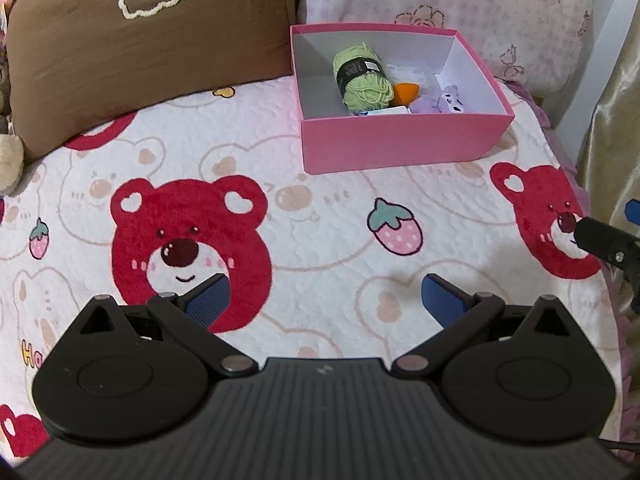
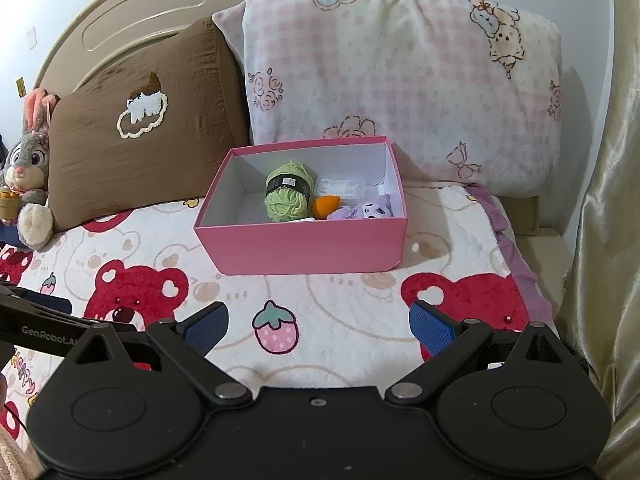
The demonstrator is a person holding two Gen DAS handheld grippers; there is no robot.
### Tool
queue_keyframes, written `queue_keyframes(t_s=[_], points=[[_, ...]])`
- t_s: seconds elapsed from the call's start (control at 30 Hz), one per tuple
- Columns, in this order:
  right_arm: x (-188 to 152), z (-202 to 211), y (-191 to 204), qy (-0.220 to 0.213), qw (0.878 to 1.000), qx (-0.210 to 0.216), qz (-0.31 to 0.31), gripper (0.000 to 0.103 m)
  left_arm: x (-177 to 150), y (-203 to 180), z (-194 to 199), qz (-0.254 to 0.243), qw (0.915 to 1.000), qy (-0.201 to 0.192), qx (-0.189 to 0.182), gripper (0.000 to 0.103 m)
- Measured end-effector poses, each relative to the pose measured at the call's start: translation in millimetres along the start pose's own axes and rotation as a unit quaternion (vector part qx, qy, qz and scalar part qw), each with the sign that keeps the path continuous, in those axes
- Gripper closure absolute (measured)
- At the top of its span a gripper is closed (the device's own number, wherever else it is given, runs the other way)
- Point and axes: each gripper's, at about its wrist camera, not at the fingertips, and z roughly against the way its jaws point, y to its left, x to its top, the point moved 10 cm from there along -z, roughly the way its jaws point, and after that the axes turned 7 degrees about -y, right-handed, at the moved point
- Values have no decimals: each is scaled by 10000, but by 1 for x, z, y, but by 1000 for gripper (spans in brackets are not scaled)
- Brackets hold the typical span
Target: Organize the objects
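A pink box stands on the bear-print bedspread in front of the pillows. Inside lie a green yarn ball, an orange piece, a purple plush and a clear plastic item. My left gripper is open and empty, low over the bedspread, well short of the box. My right gripper is open and empty, also short of the box. The right gripper's tip shows at the left wrist view's right edge.
A brown pillow and a pink checked pillow lean behind the box. A grey rabbit plush sits at the far left. A gold curtain hangs at the right. The left gripper's arm crosses the right wrist view's lower left.
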Motion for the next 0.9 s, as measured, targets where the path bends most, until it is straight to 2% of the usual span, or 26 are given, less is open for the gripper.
queue_keyframes(t_s=[0.57, 0.9], points=[[-11, -5, 2, 163, 9998, -103, 0, 4, -3, 3, 0, -79, 9998, 107, 164, 0], [-19, 1, 5, 126, 9997, -138, -129, 4, -1, 8, 8, -129, 9995, -43, 275, 0]])
